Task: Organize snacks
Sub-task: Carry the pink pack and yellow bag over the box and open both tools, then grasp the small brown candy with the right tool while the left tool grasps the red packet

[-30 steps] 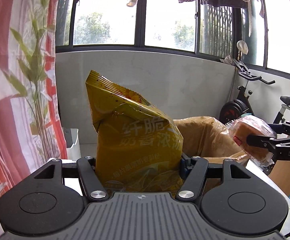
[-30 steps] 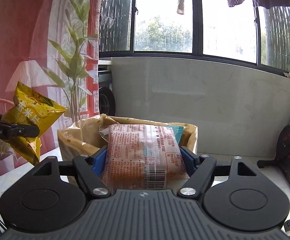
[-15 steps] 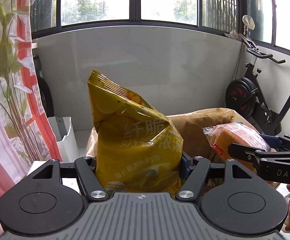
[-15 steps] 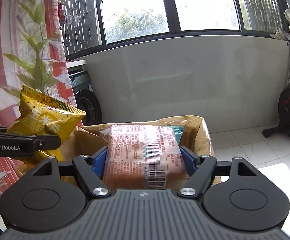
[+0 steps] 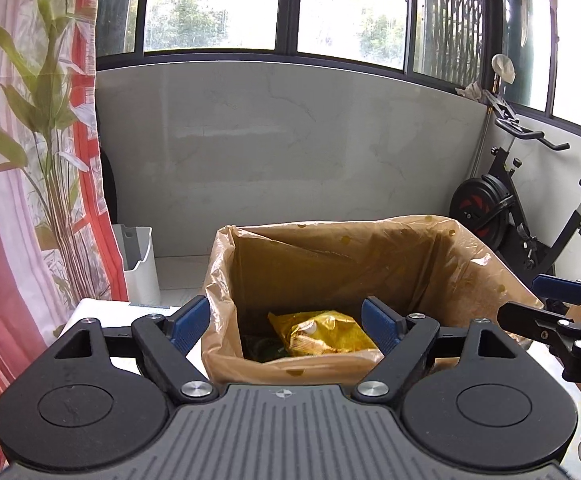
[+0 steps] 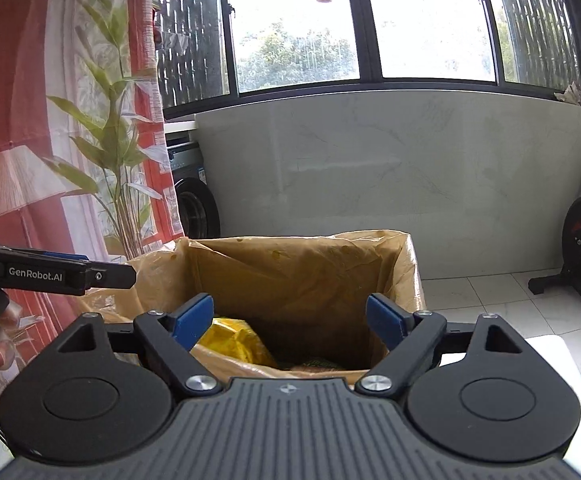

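Now both claws hang over the bag-lined box (image 5: 370,264), jaws opening and empty. The yellow chip bag (image 5: 322,332) lies below, directly between the left claw (image 5: 286,322) pads; the right claw (image 6: 290,322) sits beside it.

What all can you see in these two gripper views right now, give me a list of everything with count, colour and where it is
lined box: one, brown liner, centre, open top
yellow snack bag: one, yellow, lying in the box bottom
white bin: one, white, on the floor left of the box
exercise bike: one, black with red on its wheel, right, by the wall
curtain: one, red and white with leaf print, left edge
washing machine: one, dark front, behind the curtain
windows: several dark-framed panes, top
left gripper: one, black with blue pads, jaws opening, nothing between them
right gripper: one, black with blue pads, jaws opening, nothing between them
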Motion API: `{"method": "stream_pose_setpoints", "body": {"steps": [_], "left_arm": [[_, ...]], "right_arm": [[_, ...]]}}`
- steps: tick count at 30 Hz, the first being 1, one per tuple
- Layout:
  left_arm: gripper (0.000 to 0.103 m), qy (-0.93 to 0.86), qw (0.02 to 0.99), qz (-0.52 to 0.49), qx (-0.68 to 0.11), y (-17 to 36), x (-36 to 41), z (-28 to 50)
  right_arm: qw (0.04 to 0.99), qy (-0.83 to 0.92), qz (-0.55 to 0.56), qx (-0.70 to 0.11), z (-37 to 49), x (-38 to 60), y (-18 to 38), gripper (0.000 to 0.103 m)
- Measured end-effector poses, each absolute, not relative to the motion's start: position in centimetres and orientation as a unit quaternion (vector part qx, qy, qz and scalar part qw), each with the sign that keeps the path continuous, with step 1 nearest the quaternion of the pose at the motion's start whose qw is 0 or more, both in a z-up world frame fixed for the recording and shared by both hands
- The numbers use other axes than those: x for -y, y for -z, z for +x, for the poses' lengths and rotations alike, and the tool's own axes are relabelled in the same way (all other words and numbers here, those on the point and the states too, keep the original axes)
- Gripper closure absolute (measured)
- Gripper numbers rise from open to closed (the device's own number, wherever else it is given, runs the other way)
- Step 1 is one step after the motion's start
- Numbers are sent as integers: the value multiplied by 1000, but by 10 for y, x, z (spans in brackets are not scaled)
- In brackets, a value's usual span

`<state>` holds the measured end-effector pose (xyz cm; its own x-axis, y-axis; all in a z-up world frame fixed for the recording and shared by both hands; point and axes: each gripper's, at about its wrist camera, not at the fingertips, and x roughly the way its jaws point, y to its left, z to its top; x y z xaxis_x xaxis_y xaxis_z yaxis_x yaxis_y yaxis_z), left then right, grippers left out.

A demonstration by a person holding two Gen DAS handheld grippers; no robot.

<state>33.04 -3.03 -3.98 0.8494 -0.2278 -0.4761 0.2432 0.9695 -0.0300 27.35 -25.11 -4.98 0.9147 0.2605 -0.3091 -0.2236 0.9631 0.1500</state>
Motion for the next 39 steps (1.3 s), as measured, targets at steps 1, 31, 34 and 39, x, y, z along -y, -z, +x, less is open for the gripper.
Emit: {"method": "stream_pose_setpoints", "body": {"steps": [1,31,34,39], "left_arm": [[18,127,962,14,-243,41,25,320],[29,113,944,-12,-309,178,-18,176],[32,109,940,-14,-323,189,-20,175],[32,115,934,7,-337,202,-14,174]], "right_arm": [[977,-130,51,-161,265,249,50,17],[908,-227,-11,-353,122,177,233,71],[905,-221,-6,-363,123,180,237,82],[908,-220,4,-356,122,182,237,83]]}}
